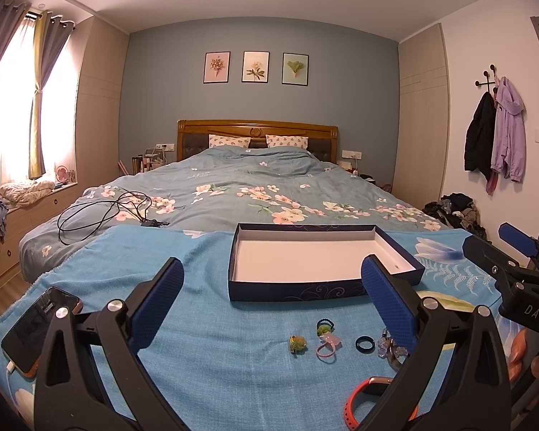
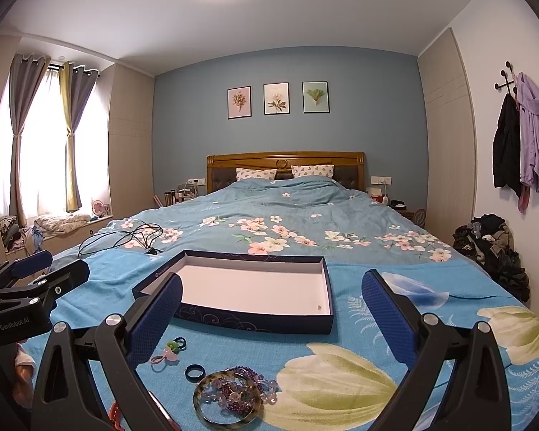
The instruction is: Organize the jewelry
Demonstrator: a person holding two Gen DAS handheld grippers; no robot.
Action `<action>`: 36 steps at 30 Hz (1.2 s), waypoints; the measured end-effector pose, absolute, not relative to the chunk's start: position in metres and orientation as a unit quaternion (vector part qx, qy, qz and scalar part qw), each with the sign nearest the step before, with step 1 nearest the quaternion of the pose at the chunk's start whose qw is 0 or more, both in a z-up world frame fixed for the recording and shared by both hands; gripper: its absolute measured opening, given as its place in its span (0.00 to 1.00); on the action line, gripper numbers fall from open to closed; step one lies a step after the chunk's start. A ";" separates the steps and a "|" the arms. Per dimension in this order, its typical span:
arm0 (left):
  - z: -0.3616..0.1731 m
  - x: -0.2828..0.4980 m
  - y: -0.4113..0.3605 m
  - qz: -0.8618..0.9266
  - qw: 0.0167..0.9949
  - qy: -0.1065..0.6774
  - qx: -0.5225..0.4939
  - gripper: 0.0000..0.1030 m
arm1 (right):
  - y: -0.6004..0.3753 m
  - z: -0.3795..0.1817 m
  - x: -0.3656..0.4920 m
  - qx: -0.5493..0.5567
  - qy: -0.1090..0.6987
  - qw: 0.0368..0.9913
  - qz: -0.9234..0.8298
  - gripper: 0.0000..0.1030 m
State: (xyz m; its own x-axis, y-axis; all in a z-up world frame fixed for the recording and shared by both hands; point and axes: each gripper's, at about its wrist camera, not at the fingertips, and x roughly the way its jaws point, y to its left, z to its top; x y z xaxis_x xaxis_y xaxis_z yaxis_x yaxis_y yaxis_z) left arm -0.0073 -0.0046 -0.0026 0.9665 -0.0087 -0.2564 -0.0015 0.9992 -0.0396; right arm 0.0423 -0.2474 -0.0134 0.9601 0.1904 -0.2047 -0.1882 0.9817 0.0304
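The jewelry lies in a loose row on a turquoise flower-printed blanket (image 1: 204, 341) at the foot of the bed, on the near side of a shallow dark-blue cardboard box with a white inside (image 1: 305, 256), which sits open and looks empty apart from a tiny speck near one corner that is too small to identify. From the left wrist view the row runs left to right: a small green-and-yellow charm (image 1: 297, 343), a green hair tie with a dark loop (image 1: 324, 327), a pink hair tie with a pink ornament (image 1: 327, 347), a dark-blue plain ring (image 1: 363, 343), then a tangle of clear and purple beads (image 1: 390, 346) and an orange rubber wristband (image 1: 363, 400) partly behind the finger.

The left gripper (image 1: 269, 301) has its jaws spread wide and holds nothing; the small pieces lie between its fingers, just short of the tips and toward the right one. The right gripper (image 2: 271, 319) is likewise spread wide and empty, with a mottled amber bangle (image 2: 228, 400) around the beads low between its fingers, lying flat. So the left is better placed for the charm and ties, the right for the bangle; the box lies straight ahead of both.

Readable lettering: "GenRobot.AI" on the left gripper's body in the right wrist view, and "DAS" on the right gripper's body in the left wrist view. A black phone (image 1: 41, 327) rests at the blanket's left edge.
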 end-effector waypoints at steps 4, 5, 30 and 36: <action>-0.003 -0.007 -0.005 -0.002 0.991 0.130 -0.020 0.94 | -0.248 -0.013 0.042 0.007 0.102 0.990 0.096 0.94; -0.003 -0.007 -0.005 -0.002 0.991 0.130 -0.020 0.94 | -0.248 -0.013 0.043 0.008 0.103 0.990 0.097 0.94; -0.002 -0.007 -0.004 -0.002 0.991 0.130 -0.021 0.94 | -0.250 -0.013 0.042 0.009 0.102 0.990 0.098 0.94; -0.002 -0.007 -0.005 -0.002 0.991 0.131 -0.021 0.94 | -0.252 -0.013 0.043 0.010 0.102 0.990 0.098 0.94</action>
